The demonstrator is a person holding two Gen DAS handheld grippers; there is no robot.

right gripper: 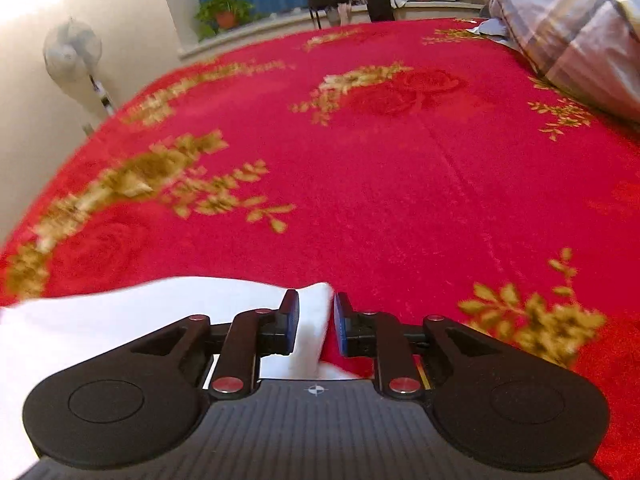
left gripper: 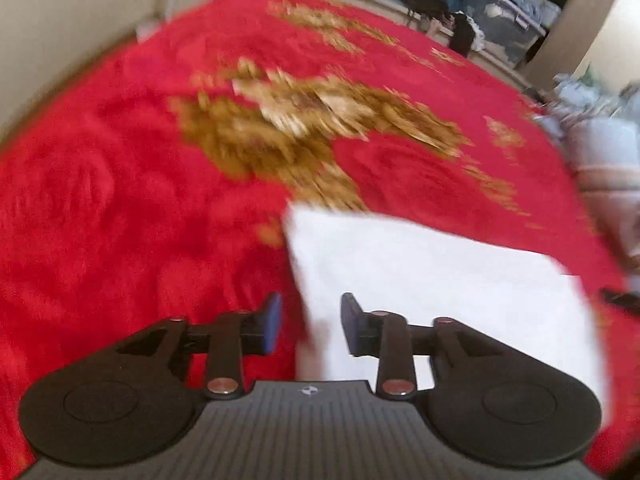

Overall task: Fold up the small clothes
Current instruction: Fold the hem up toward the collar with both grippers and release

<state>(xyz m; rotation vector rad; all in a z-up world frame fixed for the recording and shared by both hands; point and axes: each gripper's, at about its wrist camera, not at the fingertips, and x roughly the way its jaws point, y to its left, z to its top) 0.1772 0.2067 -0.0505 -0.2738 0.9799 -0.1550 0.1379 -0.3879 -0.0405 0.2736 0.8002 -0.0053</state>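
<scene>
A white garment [left gripper: 432,280] lies flat on the red blanket [left gripper: 120,200]. My left gripper [left gripper: 310,326] is open, its jaws straddling the garment's left edge near the near corner. In the right wrist view the same white garment [right gripper: 120,312] lies at lower left. My right gripper [right gripper: 316,320] has its jaws partly apart around the garment's right corner; the cloth sits between the blue pads without being pinched.
The red blanket with gold flower patterns [right gripper: 380,184] covers the bed. A plaid quilt [right gripper: 568,28] is heaped at the far right. A fan [right gripper: 74,52] stands by the wall at left, a potted plant [right gripper: 224,12] on the sill.
</scene>
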